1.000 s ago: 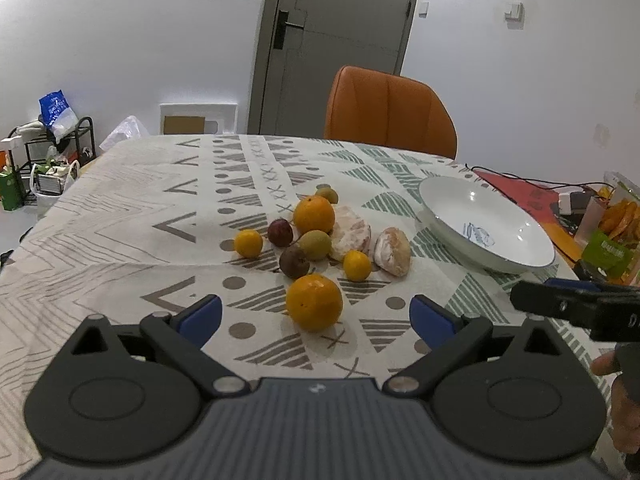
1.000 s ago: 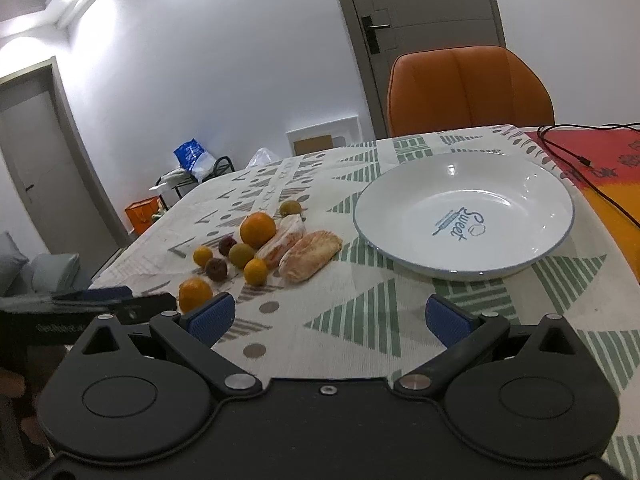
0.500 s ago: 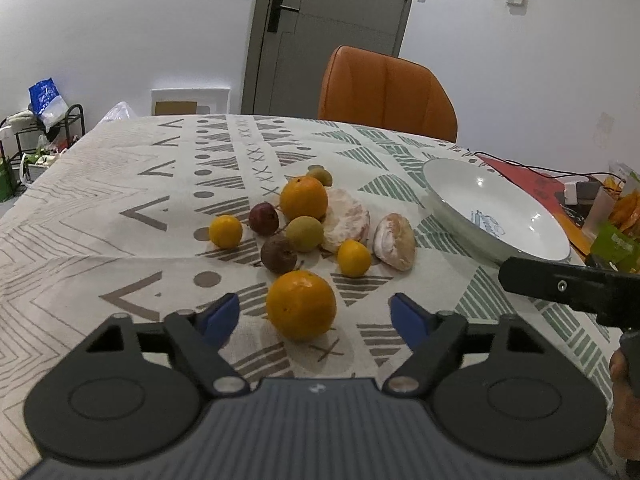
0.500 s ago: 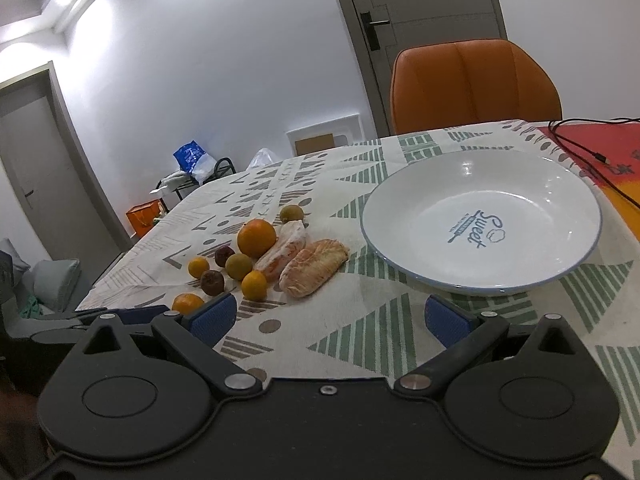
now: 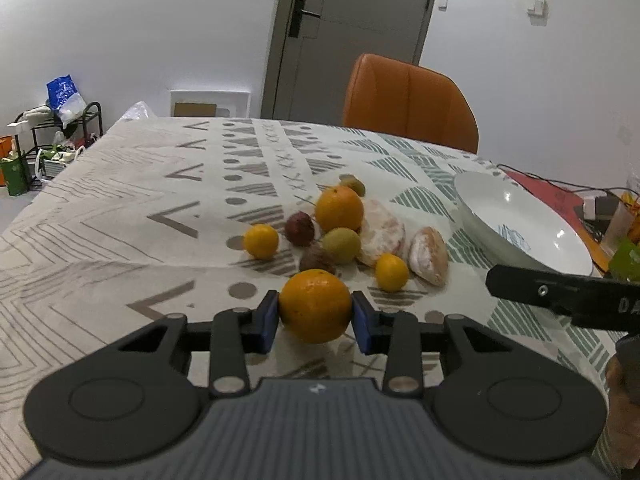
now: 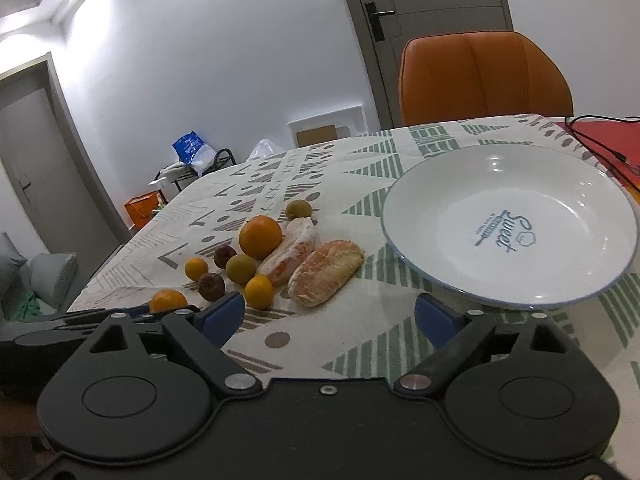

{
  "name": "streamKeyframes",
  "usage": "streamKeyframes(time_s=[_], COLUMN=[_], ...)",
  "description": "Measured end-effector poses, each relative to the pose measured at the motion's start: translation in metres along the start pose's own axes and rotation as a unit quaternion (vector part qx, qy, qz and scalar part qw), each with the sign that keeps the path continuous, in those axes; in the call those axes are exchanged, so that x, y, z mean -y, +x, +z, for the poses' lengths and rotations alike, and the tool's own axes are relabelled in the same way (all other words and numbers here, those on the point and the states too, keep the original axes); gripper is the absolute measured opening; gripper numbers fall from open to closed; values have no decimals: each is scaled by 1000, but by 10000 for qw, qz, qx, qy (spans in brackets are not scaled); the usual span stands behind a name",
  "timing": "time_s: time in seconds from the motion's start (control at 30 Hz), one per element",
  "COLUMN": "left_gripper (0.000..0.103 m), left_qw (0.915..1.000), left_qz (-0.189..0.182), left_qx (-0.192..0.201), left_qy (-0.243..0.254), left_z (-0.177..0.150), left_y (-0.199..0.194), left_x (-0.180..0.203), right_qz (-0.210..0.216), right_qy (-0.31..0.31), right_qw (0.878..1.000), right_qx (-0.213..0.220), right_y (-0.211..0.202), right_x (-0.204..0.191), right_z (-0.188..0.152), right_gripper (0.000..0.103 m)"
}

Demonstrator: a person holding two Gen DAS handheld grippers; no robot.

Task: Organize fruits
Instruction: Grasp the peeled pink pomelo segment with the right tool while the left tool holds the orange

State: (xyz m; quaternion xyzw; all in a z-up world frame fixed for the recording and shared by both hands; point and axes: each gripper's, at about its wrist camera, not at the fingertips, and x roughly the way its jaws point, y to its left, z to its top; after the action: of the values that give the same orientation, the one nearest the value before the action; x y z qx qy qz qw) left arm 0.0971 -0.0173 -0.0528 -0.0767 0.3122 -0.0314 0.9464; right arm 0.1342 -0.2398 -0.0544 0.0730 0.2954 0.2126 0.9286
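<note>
Left hand-held gripper (image 5: 315, 316) has closed, clamping the nearest orange (image 5: 315, 306); right one (image 6: 330, 314) spread.

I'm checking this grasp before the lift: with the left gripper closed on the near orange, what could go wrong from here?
1. The left gripper pinches the round orange only at its sides with small blue pads; it might roll or slip out on lifting.
2. The brown fruit sits just behind it and could get nudged.
3. The right gripper hangs open by the plate, possibly crossing the carry path.
</note>
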Motion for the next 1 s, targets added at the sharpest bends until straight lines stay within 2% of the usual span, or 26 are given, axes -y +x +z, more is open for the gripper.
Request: streamKeyframes(time_s=[0.4, 0.83, 1.0], left_gripper=[37, 37, 37], left_qw=[9995, 9988, 9986], left_qz=[145, 215, 241], left_qx=[117, 190, 205], left_qy=[-244, -407, -430], left_z=[3, 4, 3], left_y=[-9, -13, -17], left_x=[-29, -48, -50], right_qz=[-139, -172, -408], right_qy=[134, 168, 123], right_qw=[9995, 9993, 9989], right_qx=[-244, -281, -217], right_y=[37, 62, 65], right_x=[-9, -21, -21], right_z=[7, 15, 15], right_gripper=[67, 62, 43])
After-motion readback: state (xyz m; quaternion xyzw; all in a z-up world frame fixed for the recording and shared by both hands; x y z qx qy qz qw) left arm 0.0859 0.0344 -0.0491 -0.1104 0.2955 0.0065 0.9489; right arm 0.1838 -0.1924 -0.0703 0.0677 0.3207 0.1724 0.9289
